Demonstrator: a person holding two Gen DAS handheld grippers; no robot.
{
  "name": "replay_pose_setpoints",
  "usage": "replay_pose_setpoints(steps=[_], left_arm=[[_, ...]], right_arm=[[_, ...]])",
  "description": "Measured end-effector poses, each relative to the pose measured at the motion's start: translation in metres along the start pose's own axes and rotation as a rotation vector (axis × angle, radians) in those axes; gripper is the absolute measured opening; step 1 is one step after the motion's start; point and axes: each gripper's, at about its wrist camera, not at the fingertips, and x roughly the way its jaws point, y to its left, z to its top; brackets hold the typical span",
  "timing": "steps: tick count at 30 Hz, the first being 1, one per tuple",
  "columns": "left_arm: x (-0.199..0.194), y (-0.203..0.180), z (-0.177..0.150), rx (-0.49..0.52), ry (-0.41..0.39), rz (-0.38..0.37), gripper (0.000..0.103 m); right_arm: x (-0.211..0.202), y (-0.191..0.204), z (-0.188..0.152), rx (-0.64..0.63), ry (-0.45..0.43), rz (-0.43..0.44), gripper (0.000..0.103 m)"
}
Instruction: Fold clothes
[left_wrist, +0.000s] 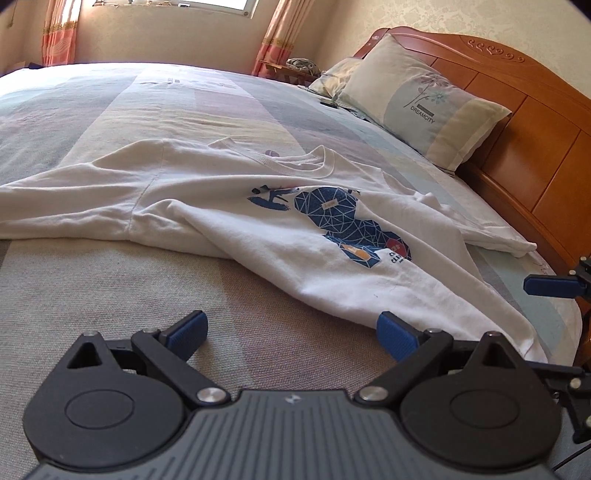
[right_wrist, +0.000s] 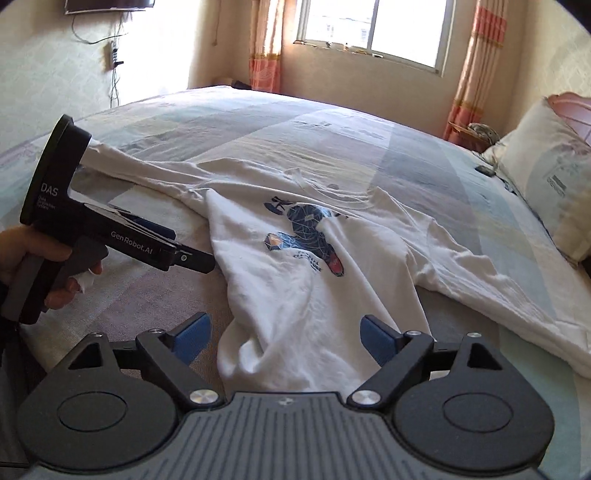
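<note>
A white T-shirt (left_wrist: 258, 206) with a blue geometric print lies rumpled on the bed (left_wrist: 110, 288), and everything else can be placed from it. It is spread face up across the striped bedspread, neck opening toward the far side of the bed, one sleeve stretched out along the cover and the body bunched into soft ridges. Beyond the T-shirt's other sleeve, at the wooden headboard (left_wrist: 517, 122), a pale pillow (left_wrist: 424, 99) leans upright. Past the T-shirt's collar, on the far wall, a window (right_wrist: 373, 26) stands between orange-pink curtains (right_wrist: 476, 66). The left hand-held gripper (left_wrist: 291, 334) hovers at the near hem of the T-shirt with its blue pads spread wide; its one pad sits against the edge of the cloth, the other over bare bedspread, and nothing is pinched between them. In the right wrist view that same tool shows from the side, held in a person's hand (right_wrist: 22, 266) just beside the stretched sleeve. The right hand-held gripper (right_wrist: 286, 338) is also wide apart, its pads standing either side of the T-shirt's lower fold, and the cloth runs loose between them without being pressed.
</note>
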Motion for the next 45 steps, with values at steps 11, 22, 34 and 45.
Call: replay_pose_setpoints(steps=[11, 22, 34, 45], left_arm=[[-0.001, 0.013, 0.003, -0.033, -0.009, 0.006, 0.098], [0.003, 0.009, 0.003, -0.021, -0.013, 0.008, 0.100], [0.005, 0.006, 0.004, -0.004, -0.011, 0.020, 0.100], [0.000, 0.005, 0.003, 0.007, -0.001, -0.006, 0.100]], right_arm=[[0.080, 0.030, 0.021, -0.319, 0.096, -0.169, 0.099], [0.109, -0.092, 0.030, 0.157, 0.112, -0.153, 0.101], [0.054, -0.068, 0.038, 0.066, -0.019, -0.111, 0.103], [0.060, 0.055, 0.025, -0.361, 0.163, 0.127, 0.050]])
